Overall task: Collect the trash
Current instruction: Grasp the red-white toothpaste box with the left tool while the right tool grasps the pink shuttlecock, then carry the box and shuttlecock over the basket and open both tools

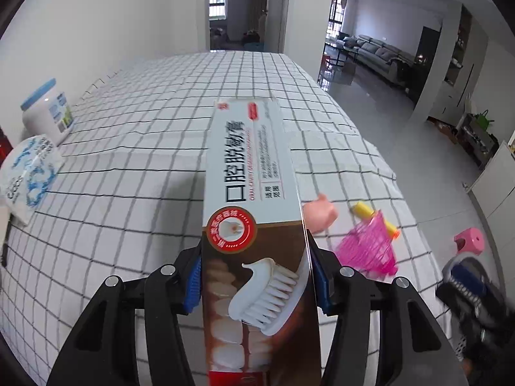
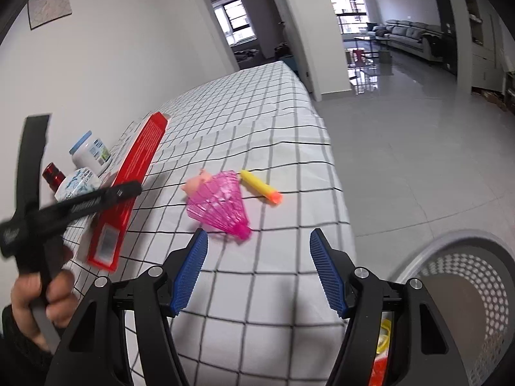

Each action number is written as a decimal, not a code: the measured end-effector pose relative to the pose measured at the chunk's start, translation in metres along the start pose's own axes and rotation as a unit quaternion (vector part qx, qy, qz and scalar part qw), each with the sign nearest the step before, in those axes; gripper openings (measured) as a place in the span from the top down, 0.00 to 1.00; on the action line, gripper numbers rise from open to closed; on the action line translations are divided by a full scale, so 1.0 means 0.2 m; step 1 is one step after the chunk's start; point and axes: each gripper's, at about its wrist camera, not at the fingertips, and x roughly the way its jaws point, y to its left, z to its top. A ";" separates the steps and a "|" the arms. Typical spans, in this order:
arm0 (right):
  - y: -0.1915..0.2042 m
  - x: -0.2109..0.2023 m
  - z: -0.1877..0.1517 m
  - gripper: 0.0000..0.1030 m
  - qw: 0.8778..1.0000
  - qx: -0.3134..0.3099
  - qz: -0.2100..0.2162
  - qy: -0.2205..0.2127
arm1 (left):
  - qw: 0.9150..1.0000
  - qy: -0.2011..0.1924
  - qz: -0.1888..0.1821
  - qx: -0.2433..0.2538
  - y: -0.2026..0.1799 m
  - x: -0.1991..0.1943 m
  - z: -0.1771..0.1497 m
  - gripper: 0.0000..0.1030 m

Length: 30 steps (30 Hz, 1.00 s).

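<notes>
While left gripper (image 1: pixel 256 276) clamps toothpaste box (image 1: pixel 254 199), long axis running forward along its fingers | right gripper (image 2: pixel 257 270) empty, jaws apart | basket (image 2: pixel 476 276) lower right beside right gripper, nearer that hand

Left wrist view looks down its fingers, close over the checked table (image 1: pixel 128 167), facing the far doorway. Right wrist view sits nearer the table's right edge, same facing. Both share the pink toy (image 1: pixel 370 247) (image 2: pixel 222 202) and yellow dart (image 1: pixel 363 209) (image 2: pixel 257 186).
</notes>
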 end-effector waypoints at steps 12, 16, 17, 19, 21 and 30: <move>0.24 0.28 0.06 0.38 0.994 -0.094 -0.041 0.047 | 1.000 -0.003 -0.003 -0.011 0.18 -0.09 -0.16 0.51; 0.25 0.35 0.07 0.39 0.991 -0.109 -0.056 0.060 | 1.000 -0.007 -0.002 -0.011 0.21 -0.12 -0.20 0.51; 0.25 0.37 0.07 0.39 0.990 -0.112 -0.060 0.063 | 1.000 -0.008 -0.003 -0.012 0.22 -0.13 -0.21 0.51; 0.26 0.40 0.07 0.39 0.989 -0.115 -0.065 0.068 | 1.000 -0.010 -0.003 -0.012 0.24 -0.15 -0.22 0.51; 0.27 0.41 0.06 0.42 0.988 -0.121 -0.069 0.070 | 1.000 -0.013 0.000 -0.012 0.24 -0.16 -0.24 0.51; 0.30 0.36 0.01 0.66 0.989 -0.113 -0.062 0.066 | 1.000 -0.020 -0.005 -0.014 0.26 -0.21 -0.29 0.51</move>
